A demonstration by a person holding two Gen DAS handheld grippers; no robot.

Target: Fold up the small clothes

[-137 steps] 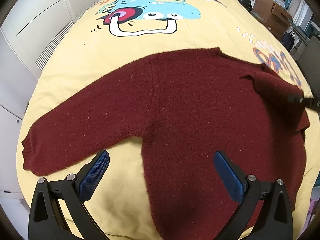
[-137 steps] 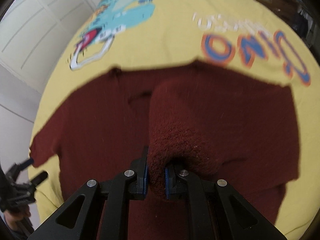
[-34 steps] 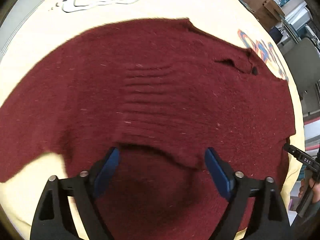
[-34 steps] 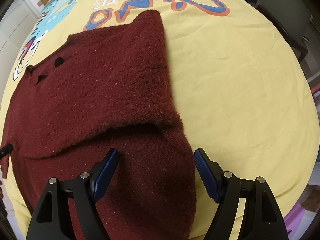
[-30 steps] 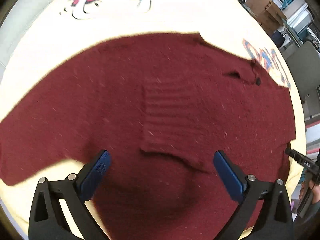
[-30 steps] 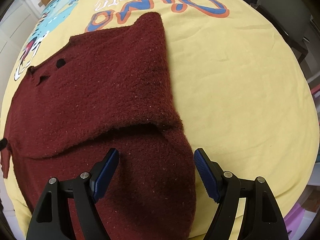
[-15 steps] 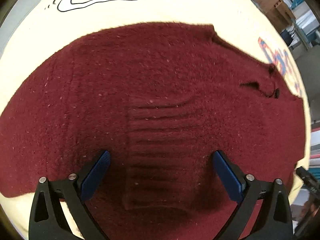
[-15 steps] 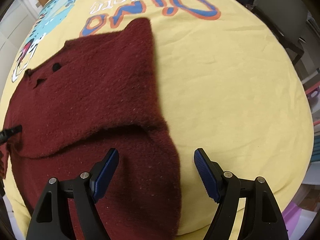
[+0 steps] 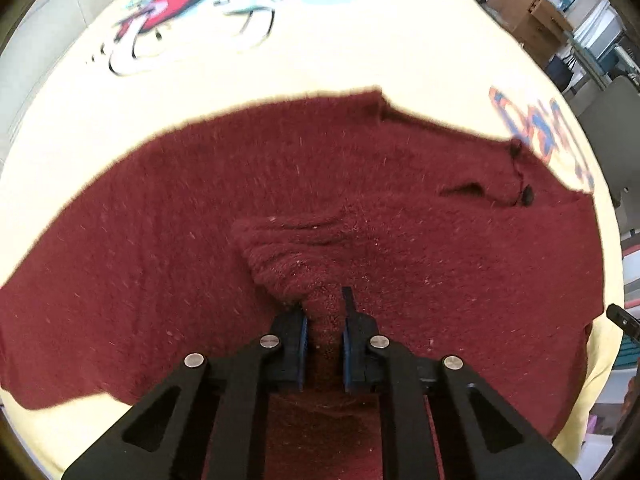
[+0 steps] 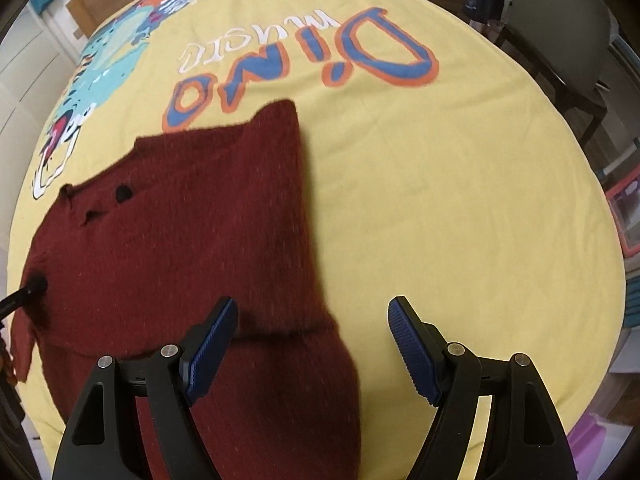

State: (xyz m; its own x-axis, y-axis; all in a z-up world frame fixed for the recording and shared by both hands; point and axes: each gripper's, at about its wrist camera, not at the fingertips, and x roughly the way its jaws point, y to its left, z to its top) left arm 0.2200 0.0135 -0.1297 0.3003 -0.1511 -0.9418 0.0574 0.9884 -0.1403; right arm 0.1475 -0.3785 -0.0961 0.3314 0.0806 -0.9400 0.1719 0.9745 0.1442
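Two tongs: left tongs pinch the sweater's ribbed cuff; right tongs hover spread above it.

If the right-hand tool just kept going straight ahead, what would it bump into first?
Probably the maroon sweater: the open right tool points over the sweater's right edge, so the knit lies between its fingers. Depth is hard to judge; slightly to the right it would meet the yellow bedspread.

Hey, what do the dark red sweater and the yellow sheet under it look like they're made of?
Sweater: looks like a fuzzy knit, maybe wool or acrylic; matte nap, ribbed cuff bunched in the left gripper.
Sheet: smooth, matte woven fabric, possibly cotton, with flat printed dinosaur graphics.
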